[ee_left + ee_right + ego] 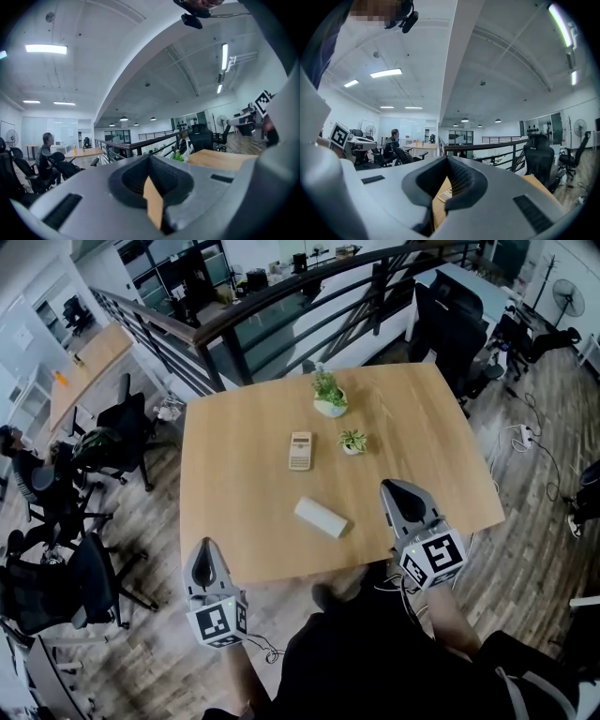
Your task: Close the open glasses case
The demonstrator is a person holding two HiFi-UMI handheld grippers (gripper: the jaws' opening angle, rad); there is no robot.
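Note:
A white oblong glasses case (pixel 321 517) lies on the wooden table (pixel 244 521) near its front edge; from the head view its lid looks down. My left gripper (pixel 204 547) hangs shut and empty over the table's front left edge, left of the case. To the right of the case, my right gripper (pixel 390 487) is shut too, with nothing in it, over the table's front right part. Both point level across the table. In the left gripper view the left gripper (pixel 150 159) has its jaws together, and so does the right gripper (pixel 449 161) in its own view. Neither touches the case.
A beige calculator (pixel 300 450) lies mid-table, with a small potted plant (pixel 353 441) beside it and a larger one (pixel 329 394) behind. Office chairs (pixel 122 432) stand at the left, a railing (pixel 281 296) runs behind the table, and a person sits at a far desk (pixel 393 143).

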